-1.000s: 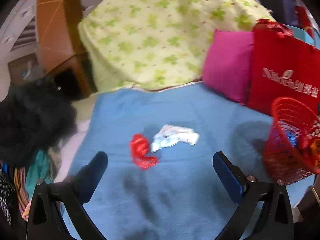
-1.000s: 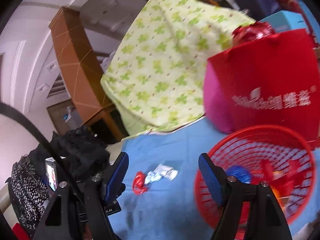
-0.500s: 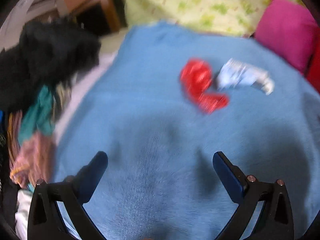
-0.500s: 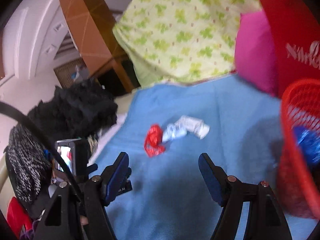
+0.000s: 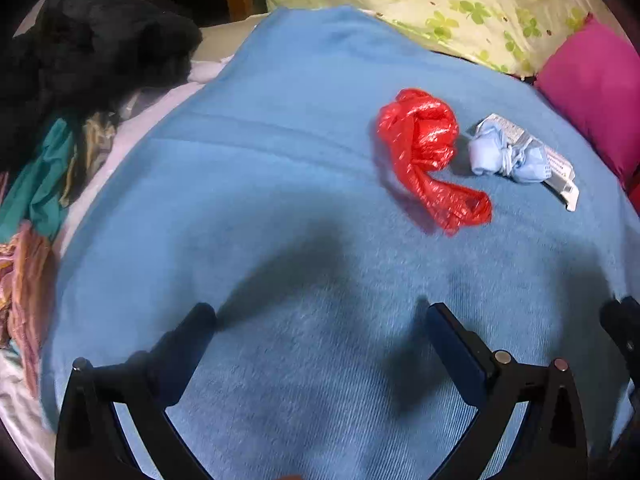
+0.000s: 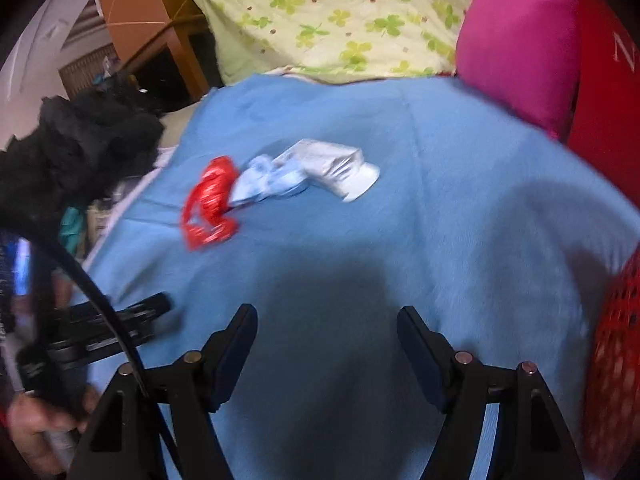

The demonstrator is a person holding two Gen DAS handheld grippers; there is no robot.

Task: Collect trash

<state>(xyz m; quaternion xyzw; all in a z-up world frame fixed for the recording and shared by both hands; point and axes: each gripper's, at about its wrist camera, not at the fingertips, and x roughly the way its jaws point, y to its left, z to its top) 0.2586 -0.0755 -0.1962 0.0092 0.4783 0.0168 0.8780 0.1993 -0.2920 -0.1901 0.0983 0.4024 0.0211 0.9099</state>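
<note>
A crumpled red plastic wrapper lies on the blue blanket, right of centre in the left wrist view. Beside it, to its right, sits a wad of pale blue tissue with a white carton. My left gripper hangs open over bare blanket, short of both pieces. In the right wrist view the red wrapper and the blue and white trash lie ahead and left of my right gripper, which is open and empty. A red mesh basket stands at the right edge.
A black fluffy garment and mixed clothes pile up at the blanket's left side. A pink pillow, a red bag and a clover-print quilt line the far side. The left gripper's body and a hand show at lower left.
Both grippers have dropped and tipped down toward the blanket. The trash now looks larger and nearer in both views. The basket has slid to the right wrist view's right edge. Both jaws stayed open.
</note>
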